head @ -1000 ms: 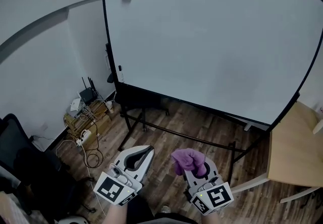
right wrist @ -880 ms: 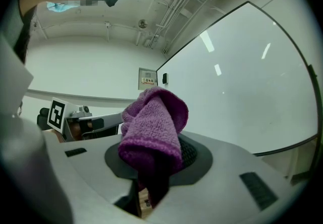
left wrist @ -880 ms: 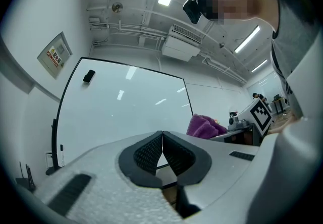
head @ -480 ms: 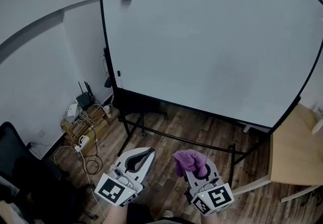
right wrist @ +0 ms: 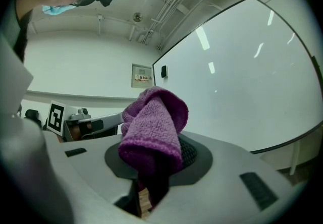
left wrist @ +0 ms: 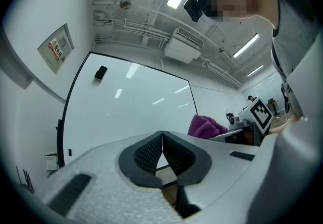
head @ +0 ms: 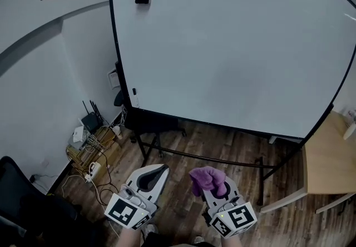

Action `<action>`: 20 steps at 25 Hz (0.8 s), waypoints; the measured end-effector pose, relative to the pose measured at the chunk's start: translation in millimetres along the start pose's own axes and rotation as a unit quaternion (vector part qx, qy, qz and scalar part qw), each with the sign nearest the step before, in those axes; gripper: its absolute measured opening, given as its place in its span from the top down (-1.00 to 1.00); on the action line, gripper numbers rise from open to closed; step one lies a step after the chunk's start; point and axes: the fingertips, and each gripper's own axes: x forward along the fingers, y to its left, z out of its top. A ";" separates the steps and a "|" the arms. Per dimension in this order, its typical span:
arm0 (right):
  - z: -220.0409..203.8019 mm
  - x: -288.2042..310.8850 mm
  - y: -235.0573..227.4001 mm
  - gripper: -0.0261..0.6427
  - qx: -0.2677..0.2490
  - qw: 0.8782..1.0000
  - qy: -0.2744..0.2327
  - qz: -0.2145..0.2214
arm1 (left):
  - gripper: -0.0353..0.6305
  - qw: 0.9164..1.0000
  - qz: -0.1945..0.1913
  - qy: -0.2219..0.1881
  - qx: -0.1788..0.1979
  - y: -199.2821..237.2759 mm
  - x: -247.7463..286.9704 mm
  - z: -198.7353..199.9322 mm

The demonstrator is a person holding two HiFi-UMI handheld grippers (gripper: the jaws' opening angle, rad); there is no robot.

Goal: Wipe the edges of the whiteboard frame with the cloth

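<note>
Right tool point(head: 216, 189) still clamps purple cloth point(head: 206, 176), unmoved; left tool point(head: 156, 171) closed, empty.

cloth point(right wrist: 151, 127): fuzzy knit | whiteboard point(head: 233, 45): glossy | floor point(head: 183, 146): wood

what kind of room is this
Probably an office or meeting room: a large white whiteboard in a black frame on a stand, a light wooden table beside it, and a black router with tangled cables by the wall.
</note>
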 end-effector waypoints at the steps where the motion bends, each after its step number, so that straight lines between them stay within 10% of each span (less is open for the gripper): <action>1: -0.7 6.7 4.8 0.65 0.002 1.000 0.000 -0.003 | 0.84 1.000 -0.004 -0.001 -0.001 8.1 -2.2 0.2; 20: -15.2 108.6 73.9 0.65 -0.001 0.997 -0.013 -0.071 | 0.84 0.998 -0.067 -0.007 -0.007 127.8 -45.6 -3.8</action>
